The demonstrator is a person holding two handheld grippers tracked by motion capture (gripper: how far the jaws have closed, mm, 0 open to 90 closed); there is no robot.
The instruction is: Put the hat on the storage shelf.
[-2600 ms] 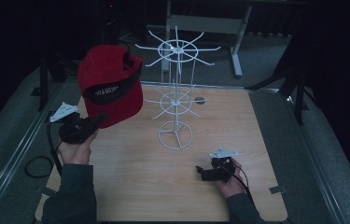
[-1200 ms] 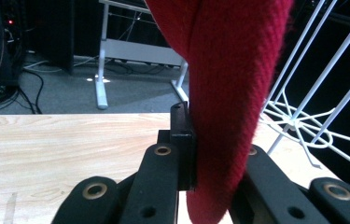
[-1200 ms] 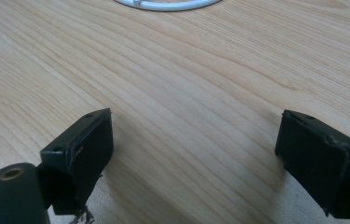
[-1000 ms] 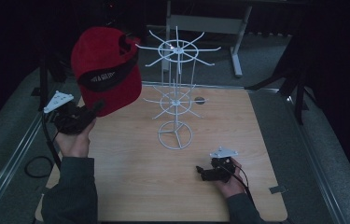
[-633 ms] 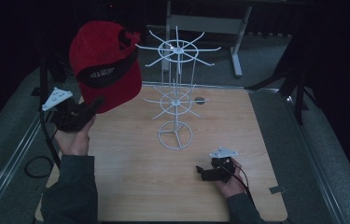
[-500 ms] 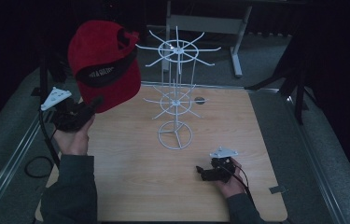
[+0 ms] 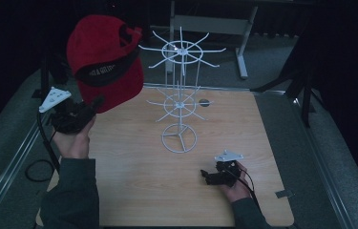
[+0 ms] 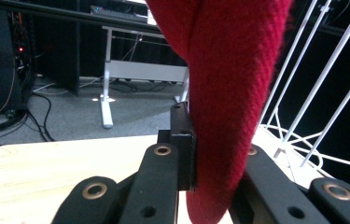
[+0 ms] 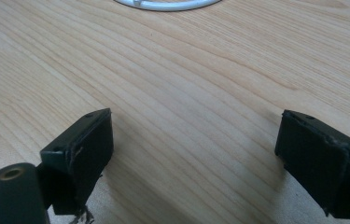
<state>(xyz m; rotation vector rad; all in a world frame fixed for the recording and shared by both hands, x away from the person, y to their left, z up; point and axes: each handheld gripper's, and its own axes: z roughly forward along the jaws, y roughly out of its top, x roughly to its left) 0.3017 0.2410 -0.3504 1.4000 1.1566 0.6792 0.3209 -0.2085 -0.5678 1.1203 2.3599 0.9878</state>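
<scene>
Red cap [image 7: 105, 62] was up in the air at the table's left rear, just left of the white wire rack [image 7: 180, 95], held by the brim. Crown pointed up and away from the person, its top about level with the rack's upper ring. Cap was solid red with a dark band across the front carrying small pale lettering, too small to read. A dark strap or opening showed at the top right edge of the crown.

Left gripper [image 7: 89, 107] was clamped on the brim: in the left gripper view the black jaws pressed on either side of the red fabric [image 8: 228, 93], which had a coarse woven twill texture and hung as a thick curved fold between the pads. Jaws were matte black plastic with brass-coloured rivets.

Right gripper [image 7: 210, 175] rested low on the table's [image 7: 133, 181] near right side, jaws spread wide with nothing between them; the right gripper view showed bare wood grain between the two pads [image 9: 81, 149].

Rack was thin white wire: round ring base, central post, two tiers of radial hook arms, the lower tier smaller. Table top was light wood laminate with straight grain. Grey three-cornered plates sat on both grippers.
</scene>
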